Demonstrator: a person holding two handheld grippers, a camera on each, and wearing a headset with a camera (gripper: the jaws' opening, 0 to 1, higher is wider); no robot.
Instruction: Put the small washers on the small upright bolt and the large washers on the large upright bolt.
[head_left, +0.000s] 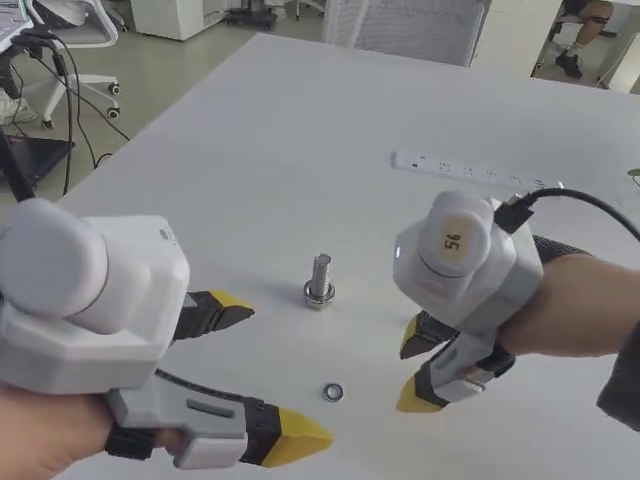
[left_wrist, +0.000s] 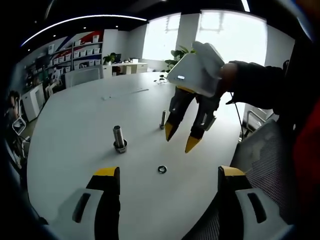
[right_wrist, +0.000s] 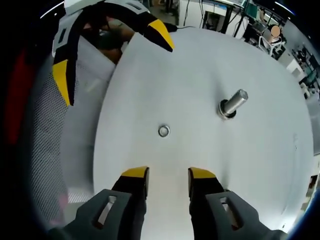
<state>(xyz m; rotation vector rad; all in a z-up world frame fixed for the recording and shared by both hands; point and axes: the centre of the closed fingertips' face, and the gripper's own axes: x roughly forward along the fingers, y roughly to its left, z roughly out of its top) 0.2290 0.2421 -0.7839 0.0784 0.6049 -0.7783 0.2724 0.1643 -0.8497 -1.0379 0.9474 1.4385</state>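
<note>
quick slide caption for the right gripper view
Right gripper, jaws open, faces a loose washer lying flat on the white table; a bolt stands beyond it.

The left gripper (left_wrist: 169, 172) holds its 2 fingers wide apart. The gap between them spans bare white table (head_left: 300, 120), with 1 loose washer (left_wrist: 162, 169) about level with the tips. Straight ahead of those fingers hangs the right gripper (left_wrist: 180, 141), blocking the way forward, and a small bolt (left_wrist: 163, 119) stands just behind its tips. The large bolt (left_wrist: 119, 137) rises ahead of the left finger, with open table all round it. Ahead of the right gripper's own narrower gap, the surface is unobstructed up to the washer. Past that, the left gripper's fingers close the far side. A power strip (head_left: 470, 170) lies well beyond both.
</note>
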